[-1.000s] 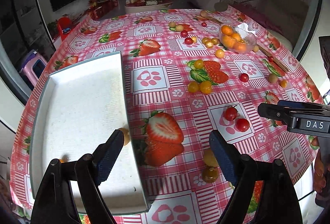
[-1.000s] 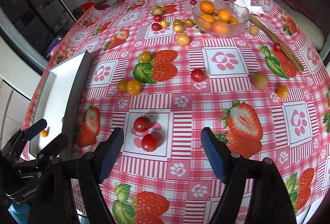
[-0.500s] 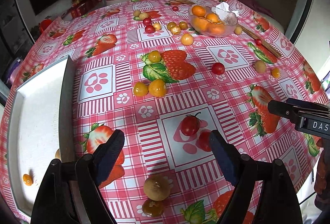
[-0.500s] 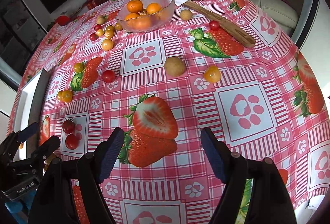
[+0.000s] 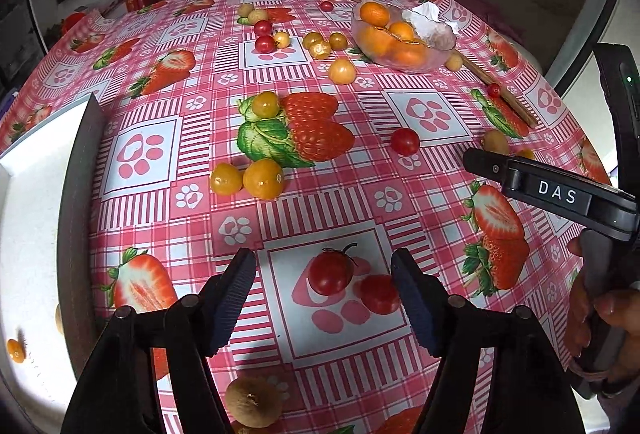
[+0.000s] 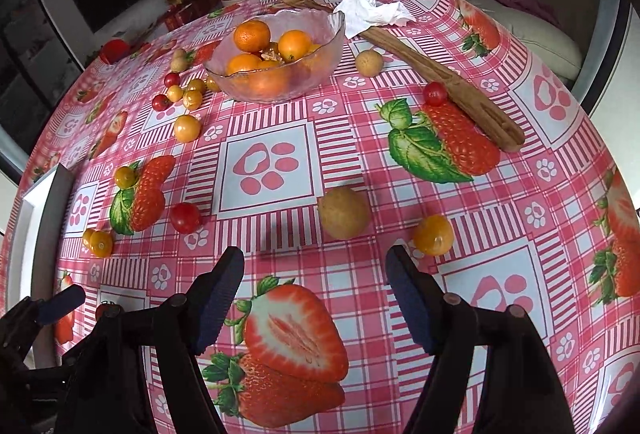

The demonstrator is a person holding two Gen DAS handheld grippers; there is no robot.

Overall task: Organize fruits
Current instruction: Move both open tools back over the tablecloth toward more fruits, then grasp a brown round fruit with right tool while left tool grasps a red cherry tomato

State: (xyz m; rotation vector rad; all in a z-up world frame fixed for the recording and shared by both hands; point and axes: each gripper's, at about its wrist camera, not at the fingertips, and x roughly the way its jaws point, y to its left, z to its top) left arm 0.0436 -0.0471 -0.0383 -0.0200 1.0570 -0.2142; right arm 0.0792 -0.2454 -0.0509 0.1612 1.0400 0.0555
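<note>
Mostly the round table shows its pink checked cloth with printed strawberries; behind it, at 12 o'clock, are a sofa and a window. Small red, yellow and brown fruits lie scattered on it. Two red tomatoes sit between the wide-open fingers of the left gripper. The right gripper is spread too and empty, a brown fruit at its 12 o'clock.

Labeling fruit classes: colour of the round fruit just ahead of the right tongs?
Tan-brown fruit, clearest in right wrist view.
</note>
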